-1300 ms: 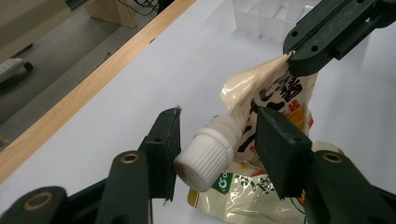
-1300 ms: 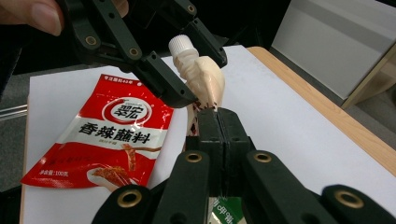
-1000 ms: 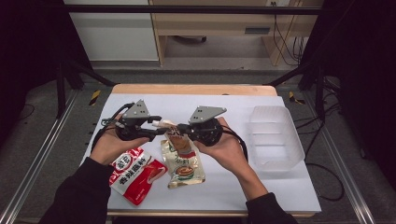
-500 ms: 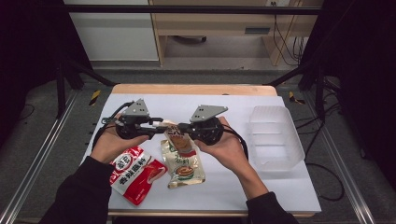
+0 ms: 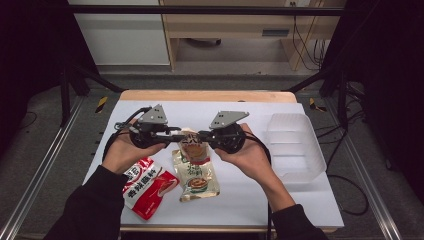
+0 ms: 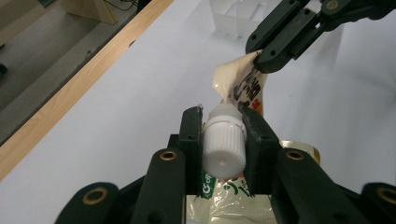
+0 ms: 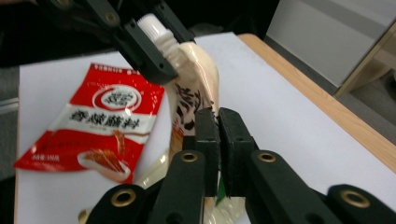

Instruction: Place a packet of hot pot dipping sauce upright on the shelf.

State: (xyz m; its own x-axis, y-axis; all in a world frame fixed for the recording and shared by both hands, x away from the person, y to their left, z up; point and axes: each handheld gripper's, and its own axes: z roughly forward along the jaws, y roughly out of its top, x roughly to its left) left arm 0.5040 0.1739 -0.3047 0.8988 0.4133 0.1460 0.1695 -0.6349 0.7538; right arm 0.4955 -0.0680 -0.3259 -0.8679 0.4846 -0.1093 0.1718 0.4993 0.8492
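A cream spouted pouch (image 5: 192, 146) hangs above the table between my two grippers. My left gripper (image 6: 219, 114) has just been closing its jaws, and they now press on the pouch's white ribbed cap (image 6: 224, 142). My right gripper (image 7: 217, 116) is shut on the pouch's (image 7: 194, 79) edge, opposite the cap (image 7: 156, 28). In the high view the left gripper (image 5: 176, 134) and the right gripper (image 5: 202, 136) face each other at mid-table, each in a hand.
A second printed pouch (image 5: 196, 176) lies flat under the held one. A red snack packet (image 5: 147, 186) lies to its left near the front edge. A clear plastic container (image 5: 295, 147) stands at the right of the white table (image 5: 240, 107).
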